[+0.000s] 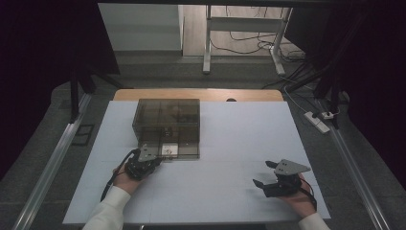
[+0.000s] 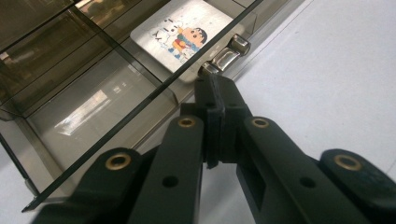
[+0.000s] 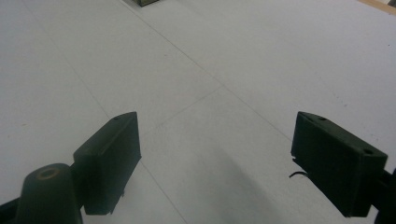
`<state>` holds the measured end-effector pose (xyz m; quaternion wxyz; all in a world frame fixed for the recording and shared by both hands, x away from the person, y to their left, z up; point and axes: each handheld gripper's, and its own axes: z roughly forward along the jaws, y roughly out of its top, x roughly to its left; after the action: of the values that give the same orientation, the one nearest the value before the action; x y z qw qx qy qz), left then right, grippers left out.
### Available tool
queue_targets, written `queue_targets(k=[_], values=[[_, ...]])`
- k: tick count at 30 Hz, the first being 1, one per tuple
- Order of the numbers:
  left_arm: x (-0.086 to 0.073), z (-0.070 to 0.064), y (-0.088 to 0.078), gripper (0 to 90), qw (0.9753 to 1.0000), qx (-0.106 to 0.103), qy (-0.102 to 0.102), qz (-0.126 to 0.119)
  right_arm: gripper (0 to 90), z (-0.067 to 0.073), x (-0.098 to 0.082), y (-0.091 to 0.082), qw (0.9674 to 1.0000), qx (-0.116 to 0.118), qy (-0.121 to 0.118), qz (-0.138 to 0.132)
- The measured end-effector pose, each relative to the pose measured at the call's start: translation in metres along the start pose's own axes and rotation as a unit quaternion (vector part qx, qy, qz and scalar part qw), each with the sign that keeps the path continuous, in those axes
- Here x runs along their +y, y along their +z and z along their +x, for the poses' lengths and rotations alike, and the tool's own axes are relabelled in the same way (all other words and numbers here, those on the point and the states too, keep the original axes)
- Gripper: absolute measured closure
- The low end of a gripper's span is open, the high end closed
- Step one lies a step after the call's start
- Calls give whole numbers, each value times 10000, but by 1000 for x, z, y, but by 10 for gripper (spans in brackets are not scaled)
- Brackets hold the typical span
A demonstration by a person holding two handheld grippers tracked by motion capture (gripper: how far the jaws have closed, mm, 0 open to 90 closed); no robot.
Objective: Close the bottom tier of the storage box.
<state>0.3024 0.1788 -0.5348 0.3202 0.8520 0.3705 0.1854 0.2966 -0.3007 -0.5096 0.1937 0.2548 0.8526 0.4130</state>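
Note:
A smoky see-through box (image 1: 167, 120) with drawers stands on the white table top (image 1: 239, 139), left of centre. Its lowest drawer (image 2: 93, 107) holds a white card with a cartoon picture (image 2: 182, 35). In the left gripper view my left gripper (image 2: 212, 81) has its jaws pressed together on the near end of the drawer's shiny metal handle (image 2: 231, 51). From above, the left gripper (image 1: 157, 160) sits at the box's front edge, held by a hand. My right gripper (image 1: 263, 173) rests at the table's right front, open, with nothing but bare table between its fingers (image 3: 116, 144).
The table's wooden far edge (image 1: 198, 94) shows beyond the white sheet. On the floor to the right lies a power strip (image 1: 317, 120) with cables. A metal desk frame (image 1: 208, 43) stands farther back. A corner of the box (image 3: 148, 2) shows in the right gripper view.

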Motion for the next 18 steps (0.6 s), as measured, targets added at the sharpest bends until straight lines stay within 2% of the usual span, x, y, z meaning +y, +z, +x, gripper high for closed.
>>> queue_targets(k=[7, 18], values=[[1, 1, 3, 887, 10000, 96, -1, -4, 153, 0, 0, 0, 10000, 0, -2, -9], [1, 2, 7, 887, 9999, 98, -39, 2, 153, 0, 0, 0, 10000, 2, 3, 3]])
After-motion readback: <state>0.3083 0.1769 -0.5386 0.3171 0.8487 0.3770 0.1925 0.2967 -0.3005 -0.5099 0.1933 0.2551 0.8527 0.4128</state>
